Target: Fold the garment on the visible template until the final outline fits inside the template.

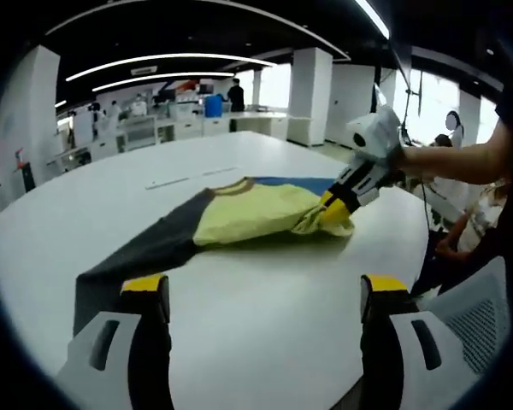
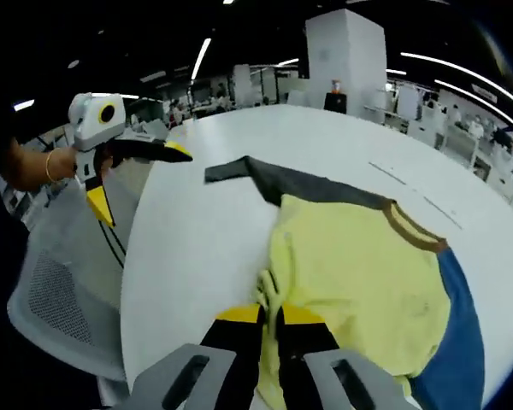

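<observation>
A T-shirt with a yellow body [image 1: 248, 213], a dark grey sleeve [image 1: 145, 252] and a blue sleeve [image 1: 291, 182] lies partly folded on the white table [image 1: 265, 342]. My right gripper [image 1: 335, 207] reaches in from the right, shut on a bunched edge of the yellow cloth. From its own camera, the right gripper [image 2: 272, 312] pinches a fold of the yellow body [image 2: 359, 282] between its yellow tips. My left gripper [image 1: 265, 289] stands open above bare table, near the end of the grey sleeve. It also appears as the left gripper [image 2: 141, 179], held open off the table's edge.
Faint thin lines [image 1: 184, 181] mark the table beyond the shirt, also visible as lines [image 2: 410, 192]. A white mesh chair [image 2: 60, 307] stands by the table's rim, and another chair [image 1: 474, 316] sits at the right. People [image 1: 453, 128] stand beyond.
</observation>
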